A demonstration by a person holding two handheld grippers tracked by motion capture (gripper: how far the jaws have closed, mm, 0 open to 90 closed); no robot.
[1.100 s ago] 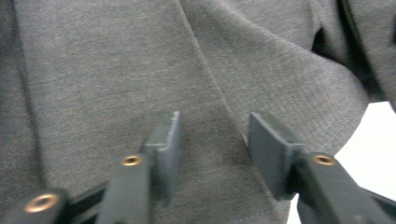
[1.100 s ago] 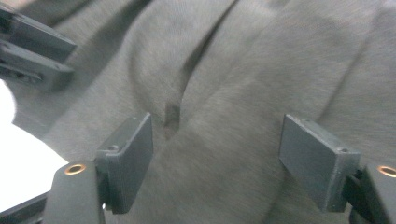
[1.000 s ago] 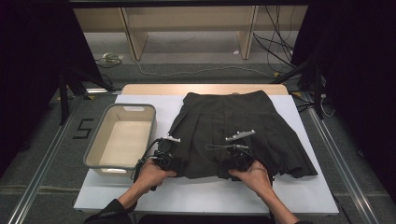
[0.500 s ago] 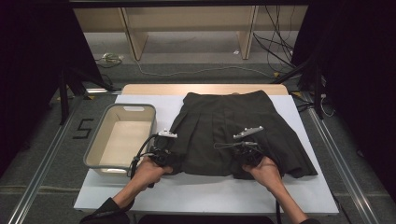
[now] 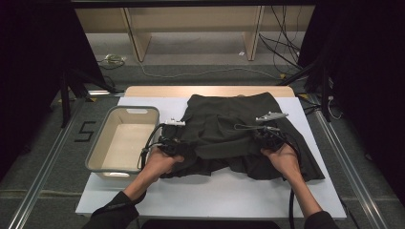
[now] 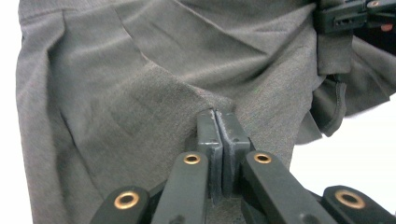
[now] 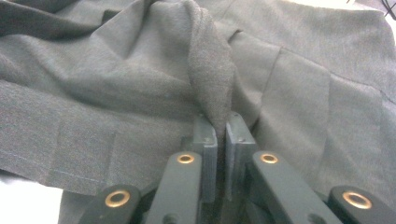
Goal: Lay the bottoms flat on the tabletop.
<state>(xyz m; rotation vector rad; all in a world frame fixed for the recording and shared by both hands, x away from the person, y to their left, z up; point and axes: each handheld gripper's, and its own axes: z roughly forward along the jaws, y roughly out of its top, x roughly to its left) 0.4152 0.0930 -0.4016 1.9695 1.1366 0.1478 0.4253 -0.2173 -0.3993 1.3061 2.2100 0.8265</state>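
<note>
l gripper (image 5: 168, 143) + r gripper (image 5: 268, 137): jaws clamped on skirt (image 5: 229, 124) hem, near edge, mid-table, right of bin (image 5: 102, 157). risk: thin pinch slips if pulled unevenly; fold skews.

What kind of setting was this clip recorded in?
Probably a lab or recording workstation, not a home: a white-topped table ringed by black curtains, loose cables on the floor, and a floor marking "5".
</note>
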